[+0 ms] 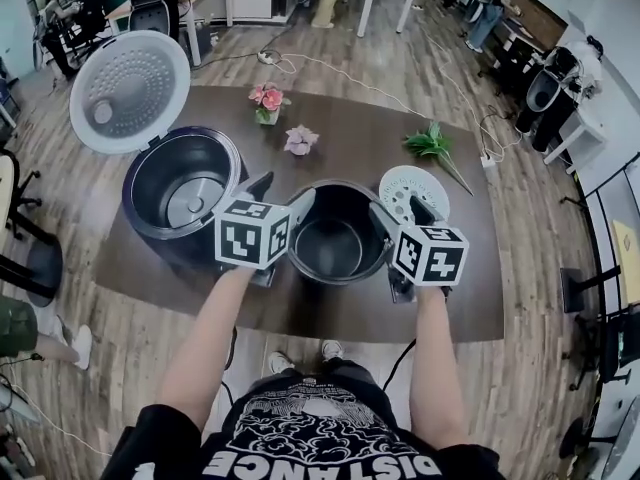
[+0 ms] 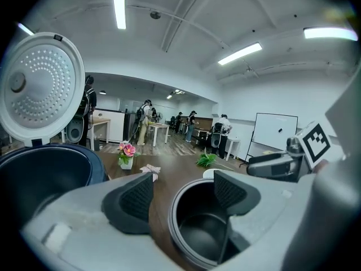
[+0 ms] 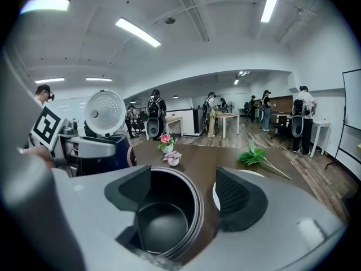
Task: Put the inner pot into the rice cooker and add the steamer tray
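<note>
Straddling opposite walls of the inner pot, the left gripper and right gripper both stand wide apart, pads apparently clear of the metal, gripping nothing. The pot stands upright on the table between the open rice cooker and the white steamer tray. Expect a rigid, smooth, moderately heavy shell: clamp the rim wall on both sides and lift level.

Bright ceiling strip lights fill the room evenly; fisheye bending and dark corners mark every view.
</note>
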`<action>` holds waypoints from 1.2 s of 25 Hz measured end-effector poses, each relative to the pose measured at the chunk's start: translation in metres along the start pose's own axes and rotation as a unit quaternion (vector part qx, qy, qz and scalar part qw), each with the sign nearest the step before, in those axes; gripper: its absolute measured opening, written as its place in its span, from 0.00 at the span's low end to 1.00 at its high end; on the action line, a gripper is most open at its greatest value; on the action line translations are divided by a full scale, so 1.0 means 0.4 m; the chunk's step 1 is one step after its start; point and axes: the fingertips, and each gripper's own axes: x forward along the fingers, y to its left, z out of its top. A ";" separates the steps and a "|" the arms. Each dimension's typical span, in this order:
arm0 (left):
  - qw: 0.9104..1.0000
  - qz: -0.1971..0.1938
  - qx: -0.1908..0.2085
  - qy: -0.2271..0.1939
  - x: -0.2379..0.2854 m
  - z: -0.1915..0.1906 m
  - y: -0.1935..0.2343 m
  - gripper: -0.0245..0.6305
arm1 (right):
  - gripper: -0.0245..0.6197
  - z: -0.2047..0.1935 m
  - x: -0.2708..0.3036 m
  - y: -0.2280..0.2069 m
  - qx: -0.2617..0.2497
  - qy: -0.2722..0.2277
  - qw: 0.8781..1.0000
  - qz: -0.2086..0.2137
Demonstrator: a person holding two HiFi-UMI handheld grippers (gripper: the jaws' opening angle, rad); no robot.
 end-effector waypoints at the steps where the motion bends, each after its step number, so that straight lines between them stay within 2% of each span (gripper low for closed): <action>1: 1.000 0.003 -0.005 0.005 0.003 -0.011 -0.002 0.55 | 0.58 -0.009 0.008 -0.005 -0.001 0.006 1.000 0.005; 10: 0.996 0.043 -0.052 0.051 0.030 -0.126 0.004 0.55 | 0.54 -0.094 0.073 -0.041 0.004 0.063 0.997 0.049; 16: 0.990 0.061 -0.095 0.082 0.036 -0.205 0.016 0.55 | 0.51 -0.148 0.102 -0.044 0.012 0.097 0.992 0.074; 22: 0.984 0.070 -0.132 0.094 0.033 -0.245 0.018 0.55 | 0.45 -0.194 0.120 -0.034 0.017 0.128 0.987 0.093; 30: 0.975 0.073 -0.178 0.110 0.031 -0.291 0.005 0.44 | 0.35 -0.226 0.133 -0.030 0.032 0.146 0.984 0.100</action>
